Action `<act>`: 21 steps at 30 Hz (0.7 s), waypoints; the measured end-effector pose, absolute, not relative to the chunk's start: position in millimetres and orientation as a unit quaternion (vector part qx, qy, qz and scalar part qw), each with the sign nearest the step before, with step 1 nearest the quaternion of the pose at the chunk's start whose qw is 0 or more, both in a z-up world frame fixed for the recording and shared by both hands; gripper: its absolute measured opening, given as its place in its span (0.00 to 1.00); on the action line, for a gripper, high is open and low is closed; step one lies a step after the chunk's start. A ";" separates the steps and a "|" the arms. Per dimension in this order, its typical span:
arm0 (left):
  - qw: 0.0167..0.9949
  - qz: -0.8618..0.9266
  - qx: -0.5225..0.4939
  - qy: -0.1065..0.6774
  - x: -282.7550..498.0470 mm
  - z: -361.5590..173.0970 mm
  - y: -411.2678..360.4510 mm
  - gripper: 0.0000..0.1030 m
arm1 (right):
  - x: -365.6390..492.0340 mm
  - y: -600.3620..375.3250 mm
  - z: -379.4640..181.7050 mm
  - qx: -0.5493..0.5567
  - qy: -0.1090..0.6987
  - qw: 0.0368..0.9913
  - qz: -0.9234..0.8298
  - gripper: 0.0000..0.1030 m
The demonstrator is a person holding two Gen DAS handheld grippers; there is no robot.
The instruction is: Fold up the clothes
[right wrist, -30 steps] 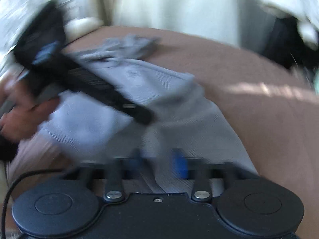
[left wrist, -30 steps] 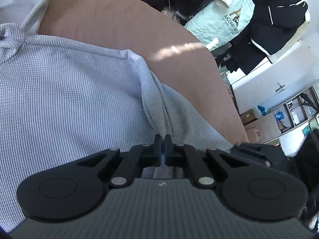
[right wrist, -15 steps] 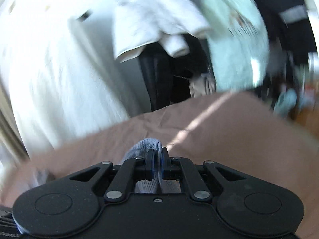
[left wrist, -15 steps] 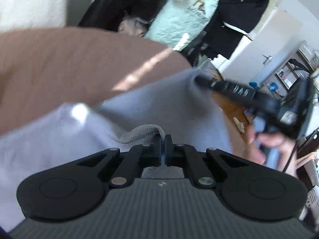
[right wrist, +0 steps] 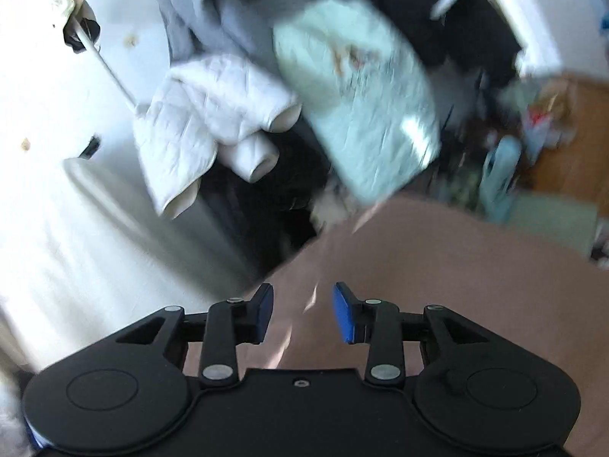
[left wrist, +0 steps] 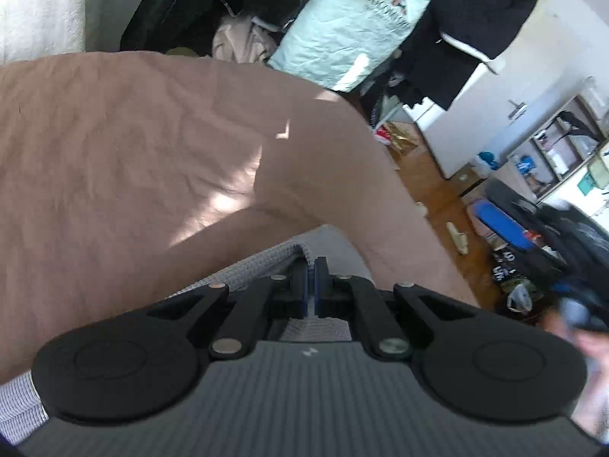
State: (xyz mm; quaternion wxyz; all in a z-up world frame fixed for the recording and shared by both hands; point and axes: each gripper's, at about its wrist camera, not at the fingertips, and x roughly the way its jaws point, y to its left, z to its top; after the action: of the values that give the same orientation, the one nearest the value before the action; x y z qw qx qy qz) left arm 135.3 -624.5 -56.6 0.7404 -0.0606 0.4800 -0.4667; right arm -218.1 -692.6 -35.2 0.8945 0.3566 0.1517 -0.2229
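The grey waffle-knit garment [left wrist: 262, 266] lies low in the left wrist view, a folded edge of it pinched in the left gripper [left wrist: 314, 282], whose jaws are closed tight on the cloth with only a sliver between the blue pads. The rest of the fabric trails back under and to the left of the tool over the brown bed [left wrist: 133, 160]; how it is laid out beneath cannot be seen. The right gripper [right wrist: 303, 310] has its jaws spread wide and holds nothing, with only bare bedsheet between the pads, and its view is blurred. No part of the garment shows in that view, so the left gripper is the one nearer the cloth. Judging by this, the right gripper would need to find a fresh edge towards the left gripper's side before any fold can continue.
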 end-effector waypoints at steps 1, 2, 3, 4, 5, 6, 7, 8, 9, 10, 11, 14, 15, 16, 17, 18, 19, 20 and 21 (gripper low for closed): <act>0.740 -0.462 -0.067 0.483 137.9 -59.4 -625.4 0.02 | -219.0 -691.8 -35.8 0.347 0.193 0.892 -0.218 0.39; 0.740 -0.458 -0.074 0.487 140.2 -61.8 -625.3 0.02 | -220.4 -689.9 -37.6 0.337 0.228 0.886 -0.222 0.40; 0.740 -0.454 -0.081 0.490 142.4 -64.2 -625.3 0.02 | -223.9 -686.4 -41.5 0.329 0.248 0.879 -0.239 0.40; 0.739 -0.450 -0.088 0.493 144.7 -66.6 -625.2 0.02 | -229.4 -683.6 -46.1 0.332 0.261 0.872 -0.249 0.41; 0.739 -0.446 -0.096 0.496 146.9 -69.0 -625.1 0.02 | -235.5 -682.3 -50.7 0.343 0.271 0.863 -0.252 0.44; 0.738 -0.440 -0.111 0.500 150.7 -71.5 -624.9 0.03 | -241.6 -681.6 -54.2 0.354 0.281 0.855 -0.255 0.45; 0.735 -0.434 -0.130 0.504 155.1 -74.0 -624.7 0.03 | -247.7 -681.5 -56.3 0.365 0.290 0.846 -0.258 0.45; 0.734 -0.425 -0.152 0.508 159.5 -77.0 -622.8 0.04 | -254.1 -680.9 -57.5 0.371 0.294 0.840 -0.265 0.47; 0.731 -0.412 -0.178 0.514 163.0 -79.9 -619.4 0.05 | -261.5 -679.5 -57.7 0.374 0.291 0.836 -0.276 0.48; 0.727 -0.406 -0.199 0.517 164.3 -81.5 -617.2 0.06 | -269.5 -678.2 -59.6 0.382 0.287 0.829 -0.290 0.50; 0.726 -0.408 -0.203 0.515 162.2 -80.1 -615.3 0.13 | -277.3 -676.5 -62.8 0.395 0.285 0.819 -0.304 0.50; 0.731 -0.418 -0.191 0.504 152.2 -71.8 -610.6 0.32 | -295.0 -665.6 -66.6 0.421 0.259 0.811 -0.313 0.50; 0.736 -0.421 -0.175 0.500 148.0 -68.0 -610.3 0.33 | -291.9 -664.9 -67.4 0.421 0.257 0.815 -0.304 0.50; 0.741 -0.424 -0.159 0.496 143.8 -64.2 -610.1 0.33 | -285.6 -663.0 -67.1 0.410 0.259 0.825 -0.289 0.50; 0.745 -0.428 -0.143 0.492 139.6 -60.4 -609.8 0.35 | -277.0 -659.2 -65.9 0.390 0.264 0.840 -0.270 0.50; 0.747 -0.431 -0.136 0.488 135.8 -57.5 -607.4 0.39 | -267.1 -654.2 -65.6 0.364 0.270 0.856 -0.248 0.50; 0.748 -0.433 -0.134 0.485 132.0 -55.1 -602.3 0.40 | -256.1 -649.3 -67.0 0.339 0.279 0.870 -0.224 0.50; 0.749 -0.431 -0.130 0.486 128.5 -53.1 -596.3 0.41 | -245.9 -644.3 -69.8 0.311 0.293 0.879 -0.211 0.50; 0.751 -0.428 -0.121 0.488 125.2 -51.5 -589.2 0.41 | -236.5 -639.4 -74.5 0.281 0.315 0.882 -0.211 0.50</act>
State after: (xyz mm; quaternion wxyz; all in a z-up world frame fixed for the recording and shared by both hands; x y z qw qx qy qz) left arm 125.2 -589.2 -51.5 0.7510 -0.1215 0.4875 -0.4284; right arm -236.5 -639.4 -74.5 0.8819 0.2808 0.3148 -0.2106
